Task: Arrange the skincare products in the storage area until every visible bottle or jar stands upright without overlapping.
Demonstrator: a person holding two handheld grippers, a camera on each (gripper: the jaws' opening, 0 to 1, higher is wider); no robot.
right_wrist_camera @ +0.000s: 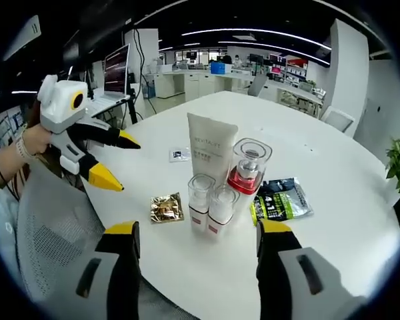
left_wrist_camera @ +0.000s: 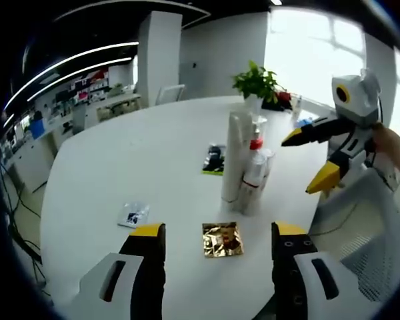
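Note:
Several skincare products stand upright in a tight cluster on the white round table [right_wrist_camera: 333, 173]. They are a tall white tube [right_wrist_camera: 211, 150] [left_wrist_camera: 237, 150], a clear-capped bottle with a red collar [right_wrist_camera: 248, 172] [left_wrist_camera: 255, 159], and two small clear-capped bottles [right_wrist_camera: 211, 203] [left_wrist_camera: 249, 195] in front. My right gripper [right_wrist_camera: 199, 230] is open just short of the small bottles and holds nothing; it also shows as the right gripper [left_wrist_camera: 308, 159] hovering beside the cluster. My left gripper [left_wrist_camera: 219, 230] is open over the table edge, and it appears as the left gripper [right_wrist_camera: 118, 160] held off to the cluster's side.
A gold foil packet [left_wrist_camera: 222, 240] [right_wrist_camera: 167, 208] lies flat near the cluster. A green-black sachet [right_wrist_camera: 280, 199] [left_wrist_camera: 215, 159] and a small white sachet [right_wrist_camera: 180, 155] [left_wrist_camera: 133, 215] also lie on the table. A potted plant [left_wrist_camera: 257, 80] stands behind. A mesh chair [right_wrist_camera: 47, 220] [left_wrist_camera: 360, 233] sits at the table edge.

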